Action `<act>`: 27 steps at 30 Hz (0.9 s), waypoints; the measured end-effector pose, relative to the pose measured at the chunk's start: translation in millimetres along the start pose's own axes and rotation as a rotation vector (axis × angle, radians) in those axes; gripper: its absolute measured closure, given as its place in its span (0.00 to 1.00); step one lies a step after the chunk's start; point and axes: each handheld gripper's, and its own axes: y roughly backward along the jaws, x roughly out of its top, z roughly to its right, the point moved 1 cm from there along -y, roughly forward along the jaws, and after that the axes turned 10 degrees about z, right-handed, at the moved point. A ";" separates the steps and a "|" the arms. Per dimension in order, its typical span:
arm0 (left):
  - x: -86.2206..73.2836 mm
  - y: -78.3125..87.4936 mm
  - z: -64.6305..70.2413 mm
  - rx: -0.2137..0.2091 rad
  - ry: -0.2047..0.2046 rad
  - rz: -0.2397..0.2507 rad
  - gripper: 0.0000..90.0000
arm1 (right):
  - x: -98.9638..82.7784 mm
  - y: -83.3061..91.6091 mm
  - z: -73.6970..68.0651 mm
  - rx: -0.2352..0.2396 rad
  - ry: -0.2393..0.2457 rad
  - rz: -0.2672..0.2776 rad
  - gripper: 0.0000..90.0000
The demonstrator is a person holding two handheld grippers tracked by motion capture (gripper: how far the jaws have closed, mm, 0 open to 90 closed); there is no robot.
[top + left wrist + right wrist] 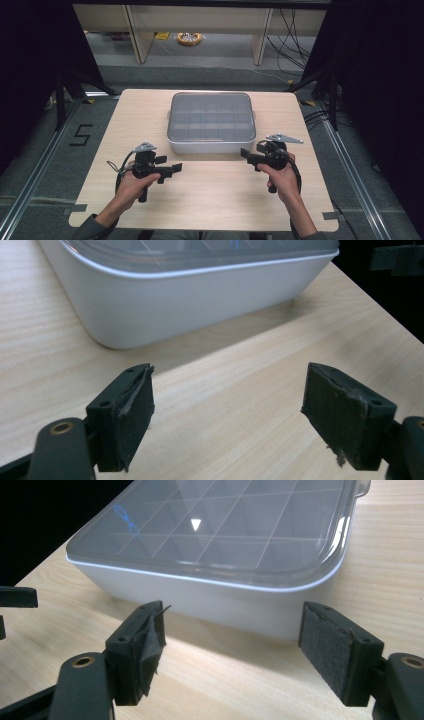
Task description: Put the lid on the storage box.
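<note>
The white box (210, 142) sits at the middle of the wooden table (210, 200), toward its far half, long side facing the person. A clear lid (211, 116) is seated on it; a grid of compartments shows through the lid, and their contents cannot be made out.

The left gripper (176, 169) is held just off the box's near left corner, jaws pointing toward the centre of the table. Its jaws stand released and wide, with bare tabletop between the pads (131, 425).

The right gripper (245, 154) is held near the box's near right corner, close to the wall but apart from it. Its jaws are likewise spread, gripping nothing; the box wall lies ahead of the pads (327, 647).
</note>
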 end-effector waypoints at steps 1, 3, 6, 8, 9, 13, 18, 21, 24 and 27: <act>-1.9 0.8 0.9 -0.010 -0.008 -0.006 0.22 | -2.2 1.8 -4.7 -0.001 -0.036 -0.005 0.31; -5.2 1.7 3.9 -0.018 -0.021 -0.013 0.22 | -4.4 2.7 -3.9 0.010 0.002 -0.002 0.31; -11.2 2.6 9.0 -0.026 -0.048 -0.021 0.21 | -9.5 5.8 -8.3 0.022 0.004 -0.016 0.31; -14.4 3.3 11.3 -0.041 -0.049 -0.028 0.20 | -13.3 6.6 -9.6 0.023 0.020 -0.007 0.30; -16.0 3.5 12.8 -0.041 -0.047 -0.027 0.19 | -14.5 8.2 -11.2 0.021 0.013 -0.019 0.30; -19.9 6.4 15.8 -0.034 -0.080 -0.030 0.18 | -21.9 11.6 -16.2 0.026 0.007 -0.037 0.30; -24.7 9.9 18.5 -0.041 -0.083 -0.033 0.17 | -29.4 18.2 -22.4 0.022 -0.015 -0.051 0.28; -28.5 11.3 20.4 -0.046 -0.083 -0.034 0.17 | -33.7 20.8 -21.2 0.038 0.022 -0.037 0.25; -31.9 13.6 21.9 -0.041 -0.094 -0.037 0.17 | -38.1 24.4 -24.3 0.051 0.008 -0.039 0.20; -35.8 16.2 23.7 -0.044 -0.108 -0.032 0.17 | -44.1 27.5 -23.6 0.059 0.012 -0.030 0.18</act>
